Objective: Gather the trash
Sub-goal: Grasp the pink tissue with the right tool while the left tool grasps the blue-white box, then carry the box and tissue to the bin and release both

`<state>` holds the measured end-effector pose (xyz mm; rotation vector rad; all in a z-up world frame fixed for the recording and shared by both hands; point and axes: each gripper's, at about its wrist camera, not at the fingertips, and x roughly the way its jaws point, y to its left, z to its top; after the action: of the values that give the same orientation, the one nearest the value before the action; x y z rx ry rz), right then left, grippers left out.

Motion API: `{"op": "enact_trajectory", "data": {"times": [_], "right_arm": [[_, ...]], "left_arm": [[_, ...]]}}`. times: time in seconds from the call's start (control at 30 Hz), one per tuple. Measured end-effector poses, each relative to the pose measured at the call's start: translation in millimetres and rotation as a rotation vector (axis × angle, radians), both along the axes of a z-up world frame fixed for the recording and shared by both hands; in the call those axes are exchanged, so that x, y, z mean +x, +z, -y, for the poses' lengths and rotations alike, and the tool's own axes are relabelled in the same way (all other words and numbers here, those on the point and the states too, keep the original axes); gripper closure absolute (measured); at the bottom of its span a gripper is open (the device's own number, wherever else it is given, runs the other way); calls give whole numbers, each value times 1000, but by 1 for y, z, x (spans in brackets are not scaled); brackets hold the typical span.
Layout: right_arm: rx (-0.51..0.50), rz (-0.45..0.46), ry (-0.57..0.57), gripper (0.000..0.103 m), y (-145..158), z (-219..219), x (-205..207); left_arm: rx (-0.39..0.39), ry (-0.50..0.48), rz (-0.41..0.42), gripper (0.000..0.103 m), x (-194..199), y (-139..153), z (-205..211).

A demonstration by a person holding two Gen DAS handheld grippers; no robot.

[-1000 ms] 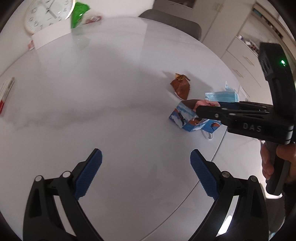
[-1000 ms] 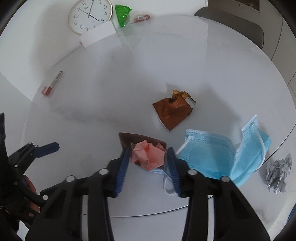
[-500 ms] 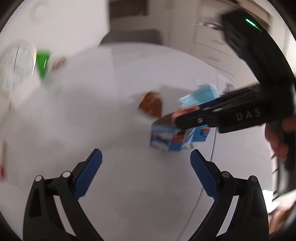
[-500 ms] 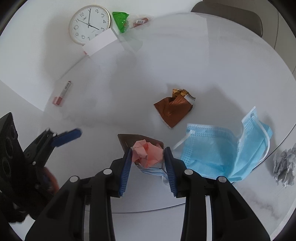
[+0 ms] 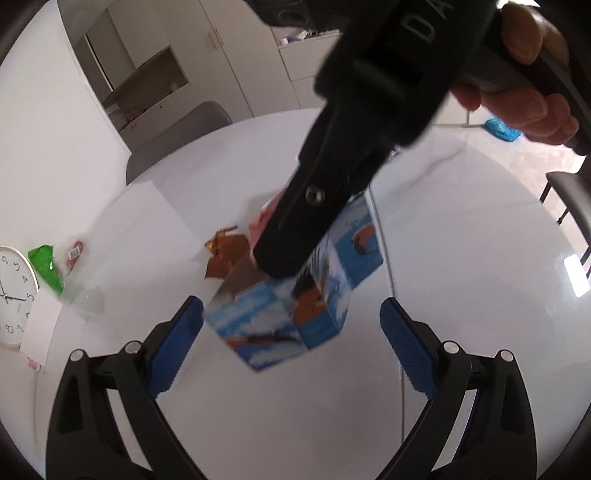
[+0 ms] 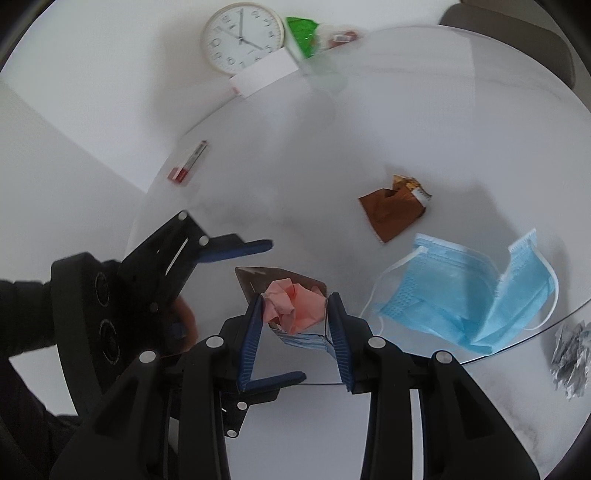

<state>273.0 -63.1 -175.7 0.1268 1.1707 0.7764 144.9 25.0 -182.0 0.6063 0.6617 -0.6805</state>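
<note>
My right gripper (image 6: pixel 295 325) is shut on a blue printed carton (image 5: pixel 295 310) with a crumpled pink paper (image 6: pixel 295 306) in its open top, and holds it above the white round table (image 6: pixel 369 129). My left gripper (image 5: pixel 291 325) is open, its blue pads on either side of the carton's lower part; it also shows in the right wrist view (image 6: pixel 255 310). A brown wrapper (image 6: pixel 395 210), a blue face mask (image 6: pixel 469 295) and a crumpled foil ball (image 6: pixel 569 362) lie on the table to the right.
A wall clock (image 6: pixel 242 37), a white card (image 6: pixel 264 72), a green packet (image 6: pixel 301 33) and a red-capped tube (image 6: pixel 188 162) lie at the far side. A grey chair (image 5: pixel 177 136) stands behind the table. The table edge runs under my right gripper.
My left gripper swung right and closed in until the carton sits between its open pads. My right gripper lifted the carton slightly and kept its hold.
</note>
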Motion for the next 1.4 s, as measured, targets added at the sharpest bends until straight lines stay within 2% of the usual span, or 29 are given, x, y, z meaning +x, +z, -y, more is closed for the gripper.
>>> {"op": "enact_trajectory", "data": {"times": [0.13, 0.2, 0.3, 0.53, 0.67, 0.77, 0.87, 1.03, 1.17, 1.4], "right_arm": [[44, -11, 20, 69, 3, 1, -2], [50, -12, 21, 69, 5, 2, -3], [66, -13, 21, 71, 7, 4, -6], [118, 22, -21, 72, 21, 13, -17], [151, 79, -69, 72, 43, 24, -31], [211, 132, -157, 72, 66, 49, -46], [202, 184, -252, 72, 88, 80, -73], [115, 204, -453, 72, 104, 150, -157], [38, 151, -656, 72, 90, 208, -243], [-51, 37, -898, 71, 42, 259, -359]], "left_arm": [[-8, -5, -51, 40, 6, -5, 9], [-9, 3, -79, 50, 8, -8, 8], [-27, 22, -105, 54, 9, -6, 7], [-21, 34, -106, 57, 4, 2, 9], [-47, 54, -124, 58, 3, 14, 12], [-58, 56, -129, 59, 0, 24, 17], [-73, 47, -128, 59, -12, 37, 27], [-104, -16, -133, 60, -51, 61, 59], [-126, -81, -149, 62, -79, 67, 90], [-108, -207, -187, 62, -133, 75, 150]]}}
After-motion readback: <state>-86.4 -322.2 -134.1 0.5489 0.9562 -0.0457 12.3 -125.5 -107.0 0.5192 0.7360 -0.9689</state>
